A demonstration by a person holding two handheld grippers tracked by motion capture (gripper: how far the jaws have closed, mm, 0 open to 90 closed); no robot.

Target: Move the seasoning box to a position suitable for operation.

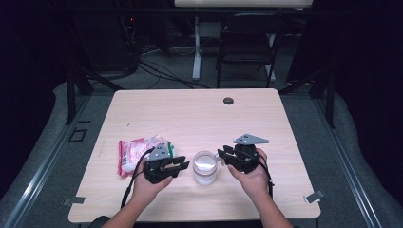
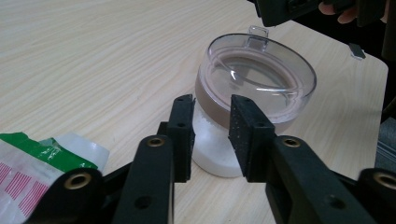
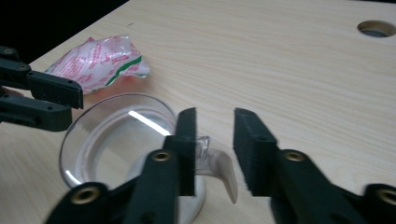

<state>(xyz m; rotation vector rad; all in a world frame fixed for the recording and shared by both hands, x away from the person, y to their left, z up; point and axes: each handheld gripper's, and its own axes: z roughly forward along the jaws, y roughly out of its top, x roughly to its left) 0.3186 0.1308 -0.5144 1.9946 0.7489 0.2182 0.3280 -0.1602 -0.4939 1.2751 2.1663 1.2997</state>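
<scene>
Packet print, red stripes and green band, unreadable.

One clear-lidded jar, one red-and-white packet and two claws on the table.

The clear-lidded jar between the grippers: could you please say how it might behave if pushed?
The jar would probably slide on the smooth table. Being round, it might roll if tipped. The white powder visible inside suggests some weight.
</scene>
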